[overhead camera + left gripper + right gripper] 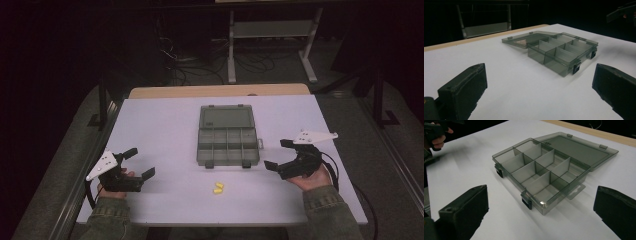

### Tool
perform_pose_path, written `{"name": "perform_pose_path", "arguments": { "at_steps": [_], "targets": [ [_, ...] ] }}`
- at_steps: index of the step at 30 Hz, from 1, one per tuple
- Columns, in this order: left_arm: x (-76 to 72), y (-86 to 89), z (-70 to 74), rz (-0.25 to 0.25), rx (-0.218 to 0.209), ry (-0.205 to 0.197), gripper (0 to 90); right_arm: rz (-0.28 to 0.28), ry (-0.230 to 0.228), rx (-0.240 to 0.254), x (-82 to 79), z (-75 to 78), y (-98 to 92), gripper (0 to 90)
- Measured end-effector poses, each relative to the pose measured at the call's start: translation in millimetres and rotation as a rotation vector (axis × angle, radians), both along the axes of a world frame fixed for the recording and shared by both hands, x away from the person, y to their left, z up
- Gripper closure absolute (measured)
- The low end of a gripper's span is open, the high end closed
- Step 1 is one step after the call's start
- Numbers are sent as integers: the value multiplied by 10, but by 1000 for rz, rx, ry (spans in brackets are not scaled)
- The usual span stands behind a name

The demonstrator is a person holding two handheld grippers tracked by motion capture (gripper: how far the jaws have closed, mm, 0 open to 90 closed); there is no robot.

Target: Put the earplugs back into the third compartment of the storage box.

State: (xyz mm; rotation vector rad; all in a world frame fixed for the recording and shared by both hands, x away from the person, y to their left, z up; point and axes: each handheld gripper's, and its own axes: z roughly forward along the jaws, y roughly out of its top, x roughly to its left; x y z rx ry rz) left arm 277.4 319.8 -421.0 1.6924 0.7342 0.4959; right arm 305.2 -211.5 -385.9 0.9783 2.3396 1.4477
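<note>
- Two hand-held black grippers hover low over the white bench, one at each side, with the person's olive-sleeved forearms coming in from the near edge.
- Between them, toward the middle of the bench, lies a smoky grey translucent plastic organiser box [227, 144] with its lid [226, 118] folded flat open on the far side.
- Thin dividers split the box's tray into small compartments; as far as I can tell, they hold nothing.
- Dark latches [209, 164] hang from the tray's near wall, and a small tab sticks out at its right end.
- On the bare bench just in front of the box, nearer the person, sit two small yellow pieces [218, 188], touching or nearly so, apart from the box and from both grippers.
- At the left, the left gripper [139, 164] has its fingers [464, 91] spread wide, gripping nothing.
- At the right, the right gripper [279, 153] also has its fingers [465, 210] wide apart and empty, pointing toward the box's right end.
</note>
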Motion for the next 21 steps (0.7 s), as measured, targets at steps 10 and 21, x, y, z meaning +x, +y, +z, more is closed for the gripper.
{"name": "perform_pose_path", "arguments": {
  "at_steps": [10,21],
  "targets": [
    [-3,-3,1,-5,1,-1,0,59,9,-43,28,24,214,0],
    [-9,-2,5,-8,0,-3,0,106,31,-80,45,-5,386,0]
  ]
}}
